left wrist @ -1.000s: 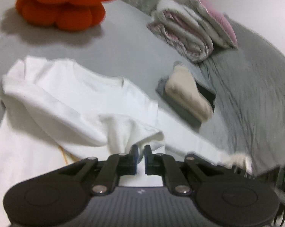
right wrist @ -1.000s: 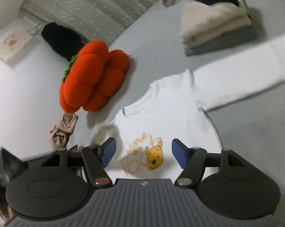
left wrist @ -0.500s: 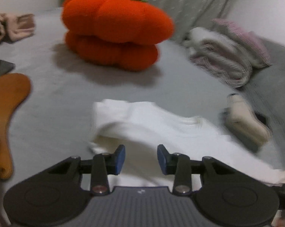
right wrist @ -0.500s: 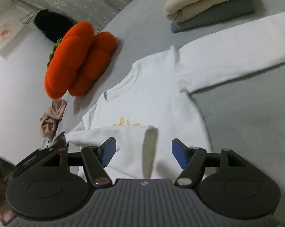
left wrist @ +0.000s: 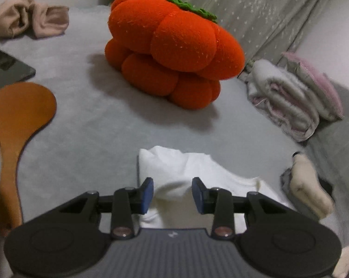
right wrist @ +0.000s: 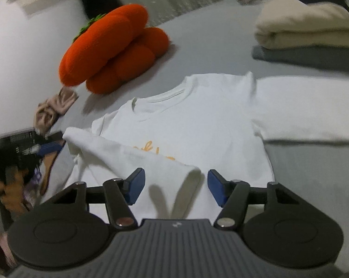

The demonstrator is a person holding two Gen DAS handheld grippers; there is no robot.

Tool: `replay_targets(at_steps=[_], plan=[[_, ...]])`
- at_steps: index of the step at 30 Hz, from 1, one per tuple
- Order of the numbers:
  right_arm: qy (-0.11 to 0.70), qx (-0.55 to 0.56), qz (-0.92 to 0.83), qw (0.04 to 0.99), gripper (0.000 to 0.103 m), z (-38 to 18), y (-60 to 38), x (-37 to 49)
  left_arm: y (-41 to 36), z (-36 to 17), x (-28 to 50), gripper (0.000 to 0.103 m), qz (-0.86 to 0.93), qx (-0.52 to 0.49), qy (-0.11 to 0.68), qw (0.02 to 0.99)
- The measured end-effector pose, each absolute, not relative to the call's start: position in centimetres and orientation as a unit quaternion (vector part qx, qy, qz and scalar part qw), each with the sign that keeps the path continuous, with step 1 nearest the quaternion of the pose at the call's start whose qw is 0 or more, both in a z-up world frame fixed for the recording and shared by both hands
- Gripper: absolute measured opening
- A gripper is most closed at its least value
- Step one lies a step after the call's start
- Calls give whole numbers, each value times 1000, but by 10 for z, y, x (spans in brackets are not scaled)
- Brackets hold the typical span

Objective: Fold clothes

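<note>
White sweatshirt (right wrist: 197, 125) flat on grey bed (right wrist: 313, 185), front up, orange print partly covered. One sleeve (right wrist: 132, 159) folded across chest, cuff near right gripper (right wrist: 174, 186); other sleeve (right wrist: 308, 111) stretched out right. Right gripper wide open, holding nothing, above hem. Left gripper (left wrist: 172, 194) half open, empty, over folded shoulder (left wrist: 181, 171). Orange pumpkin cushion (left wrist: 172, 48) far beyond. Folded stack (right wrist: 306, 34) far right. Wooden paddle (left wrist: 17, 125) left.

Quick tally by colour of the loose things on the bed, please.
White: 1, the sweatshirt
Orange: 1, the pumpkin cushion
Beige: 2, the folded top and the crumpled cloth
Grey: 1, the folded garment
Brown: 1, the paddle
Total: 6
</note>
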State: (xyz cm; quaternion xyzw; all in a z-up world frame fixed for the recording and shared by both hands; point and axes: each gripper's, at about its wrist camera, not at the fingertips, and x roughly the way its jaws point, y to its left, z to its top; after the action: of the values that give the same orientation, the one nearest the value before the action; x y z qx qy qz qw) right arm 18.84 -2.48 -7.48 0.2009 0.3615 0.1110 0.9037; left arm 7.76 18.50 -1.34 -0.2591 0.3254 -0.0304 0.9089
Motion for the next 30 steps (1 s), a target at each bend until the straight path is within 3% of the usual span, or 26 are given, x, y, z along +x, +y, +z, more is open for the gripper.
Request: replay_targets(at_steps=[3, 4, 8, 14, 18, 21, 23, 25, 30], plan=[[357, 169, 120, 911, 29, -75, -17, 189, 189, -14, 79, 37, -35, -270, 322, 907], [349, 162, 119, 915, 15, -73, -17, 189, 189, -15, 79, 37, -35, -272, 325, 905], [283, 128, 115, 944, 9, -52, -18, 181, 192, -21, 81, 37, -29, -292, 342, 893], [172, 36, 150, 973, 9, -22, -16, 156, 201, -29, 82, 37, -26, -332, 364, 870], [195, 31, 160, 967, 9, -25, -18, 155, 207, -34, 82, 37, -24, -358, 378, 854], [233, 61, 146, 960, 22, -31, -23, 161, 203, -29, 80, 37, -27, -353, 368, 859], [254, 82, 141, 953, 46, -35, -26, 166, 200, -25, 78, 39, -30, -348, 360, 865], [256, 93, 140, 952, 61, -37, -26, 167, 197, -21, 76, 40, -33, -342, 351, 871], [286, 100, 131, 944, 61, -49, -16, 180, 182, -17, 75, 40, -37, -328, 318, 889]])
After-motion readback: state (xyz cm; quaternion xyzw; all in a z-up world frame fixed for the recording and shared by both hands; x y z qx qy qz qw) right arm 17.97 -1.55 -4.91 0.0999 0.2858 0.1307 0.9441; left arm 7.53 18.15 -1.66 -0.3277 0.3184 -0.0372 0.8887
